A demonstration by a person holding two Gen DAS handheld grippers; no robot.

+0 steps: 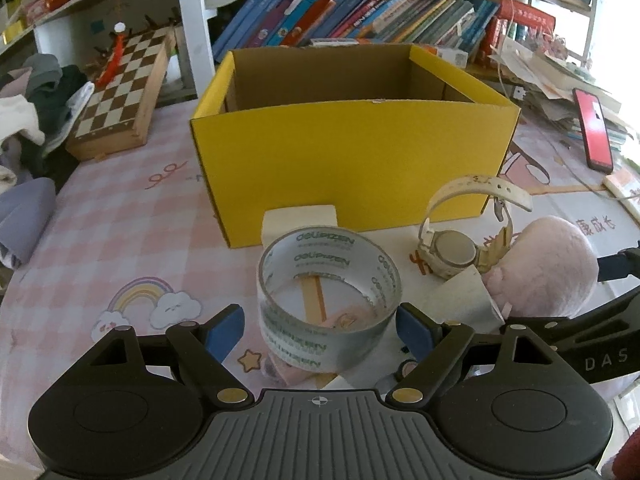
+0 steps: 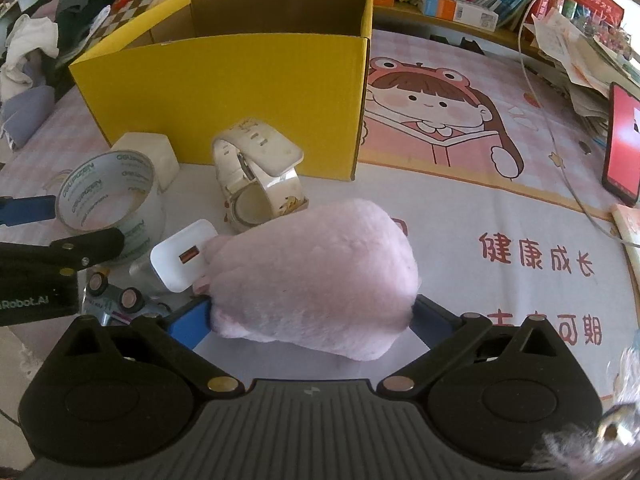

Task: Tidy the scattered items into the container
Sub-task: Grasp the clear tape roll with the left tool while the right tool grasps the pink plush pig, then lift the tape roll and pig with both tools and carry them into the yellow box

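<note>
An open yellow cardboard box (image 1: 344, 156) (image 2: 240, 88) stands on the table, empty as far as I see. In front of it lie a clear tape roll (image 1: 328, 300) (image 2: 108, 196), a white wristwatch (image 1: 460, 236) (image 2: 256, 176), a white charger (image 1: 464, 300) (image 2: 184, 256), a white block (image 1: 300, 216) (image 2: 148, 152) and a pink plush toy (image 1: 548, 268) (image 2: 320, 280). My left gripper (image 1: 320, 332) is open, its blue pads either side of the tape roll. My right gripper (image 2: 312, 320) is closed on the plush toy's near end.
A chessboard box (image 1: 120, 92) and a heap of clothes (image 1: 32, 100) lie at the left. A phone with a red screen (image 1: 596, 128) (image 2: 624, 144) and a cable lie at the right, by stacked papers. Bookshelves stand behind. A small toy car (image 2: 116, 296) sits by the charger.
</note>
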